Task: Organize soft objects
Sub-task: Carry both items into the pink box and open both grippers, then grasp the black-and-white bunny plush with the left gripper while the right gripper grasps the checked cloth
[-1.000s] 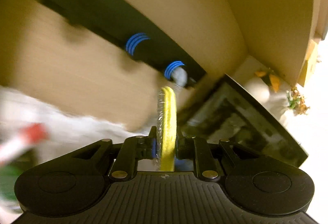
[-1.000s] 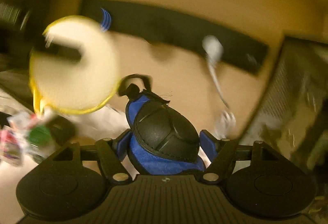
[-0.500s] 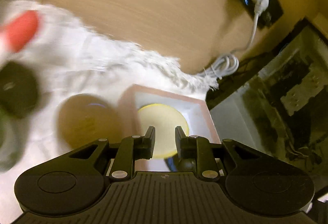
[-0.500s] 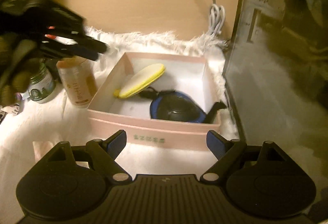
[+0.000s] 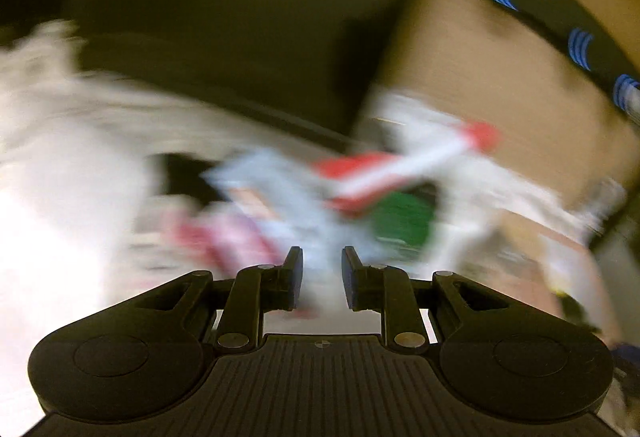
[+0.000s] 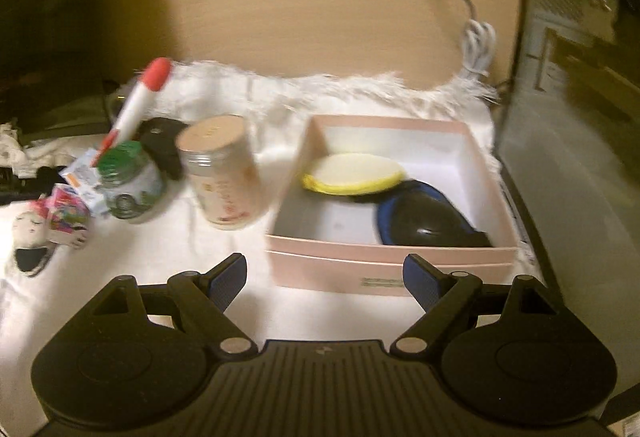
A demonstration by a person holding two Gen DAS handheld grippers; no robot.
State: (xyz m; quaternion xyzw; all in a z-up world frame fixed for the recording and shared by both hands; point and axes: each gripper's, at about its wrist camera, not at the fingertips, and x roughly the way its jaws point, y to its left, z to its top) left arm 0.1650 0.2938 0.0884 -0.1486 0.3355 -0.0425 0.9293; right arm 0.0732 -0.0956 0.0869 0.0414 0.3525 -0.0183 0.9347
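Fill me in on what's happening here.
A person with a gripper in each hand is sorting soft things into a pink box. A yellow round pad and a blue-and-black padded item lie inside it. The right gripper hangs wide open and empty before the box. The left gripper, narrowly open and empty, faces the blurred clutter beside it.

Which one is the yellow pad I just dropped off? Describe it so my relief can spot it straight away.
Find the pink box on the white furry mat, right of the jars. Inside, at its left, the yellow pad is a flat round disc, cream on top with a yellow rim, leaning over the dark item beside it. That neighbour is black and blue, and bulkier.
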